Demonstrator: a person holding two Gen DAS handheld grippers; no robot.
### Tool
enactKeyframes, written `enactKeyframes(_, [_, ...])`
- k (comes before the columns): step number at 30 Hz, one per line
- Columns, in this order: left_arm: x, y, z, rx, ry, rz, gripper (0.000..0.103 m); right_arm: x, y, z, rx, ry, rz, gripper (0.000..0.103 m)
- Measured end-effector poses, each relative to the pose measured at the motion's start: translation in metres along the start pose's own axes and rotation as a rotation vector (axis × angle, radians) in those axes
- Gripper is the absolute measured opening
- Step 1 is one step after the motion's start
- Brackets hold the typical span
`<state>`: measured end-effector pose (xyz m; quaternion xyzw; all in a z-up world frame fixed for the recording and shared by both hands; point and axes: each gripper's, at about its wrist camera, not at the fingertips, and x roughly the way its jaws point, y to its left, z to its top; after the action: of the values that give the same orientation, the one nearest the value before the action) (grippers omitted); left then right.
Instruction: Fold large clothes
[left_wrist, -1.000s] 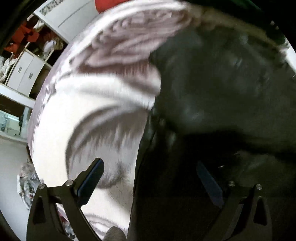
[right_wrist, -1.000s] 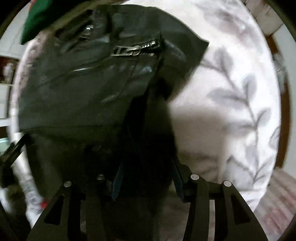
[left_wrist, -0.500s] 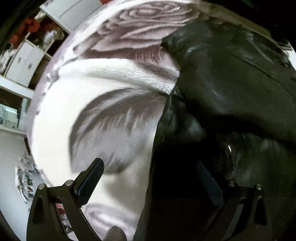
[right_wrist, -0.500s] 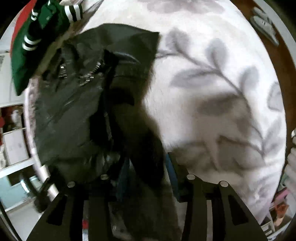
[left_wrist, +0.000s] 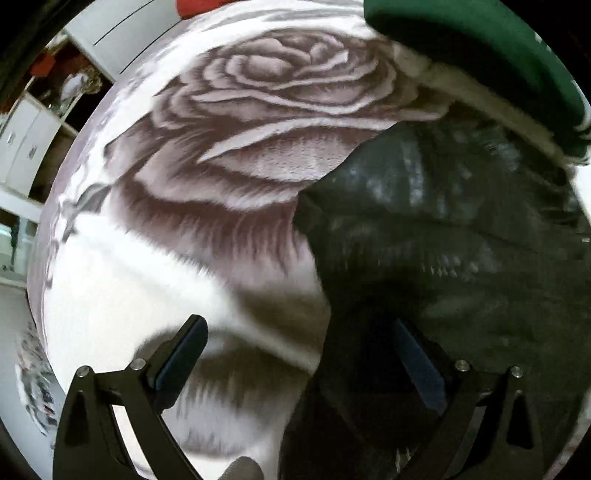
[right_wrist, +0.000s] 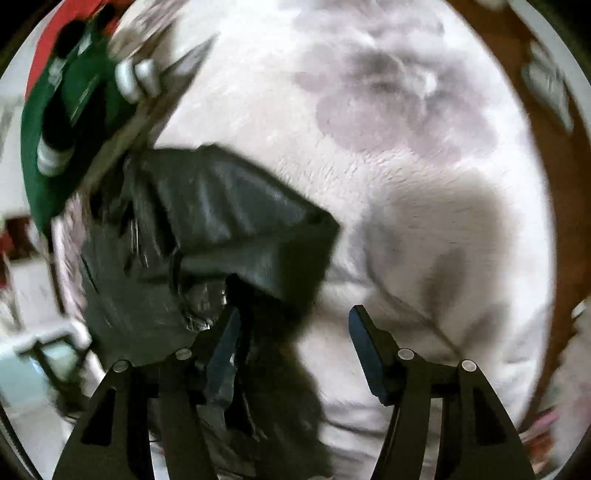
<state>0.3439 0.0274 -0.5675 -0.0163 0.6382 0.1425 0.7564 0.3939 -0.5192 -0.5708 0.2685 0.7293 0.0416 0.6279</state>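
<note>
A black leather jacket (left_wrist: 443, 251) lies bunched on a white blanket with a grey rose print (left_wrist: 258, 129). It also shows in the right wrist view (right_wrist: 221, 229), folded over on itself. My left gripper (left_wrist: 299, 343) is open, its jaws wide apart over the jacket's left edge, with the right finger (left_wrist: 417, 362) over the leather. My right gripper (right_wrist: 291, 332) is open and empty, just right of the jacket's near corner, above the blanket (right_wrist: 424, 184).
A folded green garment (left_wrist: 480, 48) with white stripes lies at the blanket's far edge, just beyond the jacket; it also shows in the right wrist view (right_wrist: 62, 122). White cabinets (left_wrist: 26, 140) stand at the left. A brown floor (right_wrist: 554, 166) borders the blanket on the right.
My right gripper has opened and let go of the jacket, which now lies folded on the blanket. The left gripper has stayed open and drawn back a little.
</note>
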Motion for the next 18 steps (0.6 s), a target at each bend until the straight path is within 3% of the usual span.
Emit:
enactKeyframes(2, [0.022,-0.001,0.006,-0.001,0.039,-0.024,0.103,0.002,-0.022,0.002,0.045,-0.003,0.049,0.063])
enactKeyframes(4, [0.026,0.003,0.008,-0.028,0.034,-0.052,0.103,-0.006,-0.036,-0.002,0.106,-0.033,0.107,0.063])
enactKeyframes(8, [0.02,0.004,0.002,-0.021,-0.001,-0.036,0.103,-0.036,-0.049,-0.025,0.144,-0.106,0.244,0.063])
enactKeyframes(11, [0.021,0.007,-0.003,-0.05,-0.011,-0.047,0.103,-0.032,-0.04,-0.042,0.092,-0.051,0.296,0.065])
enactKeyframes(13, [0.023,0.01,-0.002,-0.068,-0.006,-0.056,0.103,-0.015,-0.024,-0.046,0.03,-0.005,0.249,0.065])
enactKeyframes(14, [0.023,0.011,-0.003,-0.072,-0.006,-0.058,0.103,-0.003,-0.02,-0.046,0.01,0.024,0.184,0.065])
enactKeyframes(16, [0.023,0.012,-0.001,-0.065,-0.011,-0.059,0.103,0.019,-0.014,-0.049,-0.01,0.04,0.061,0.065])
enactKeyframes(18, [0.023,0.013,-0.002,-0.056,-0.023,-0.061,0.103,0.028,-0.017,-0.049,-0.007,0.039,0.015,0.065])
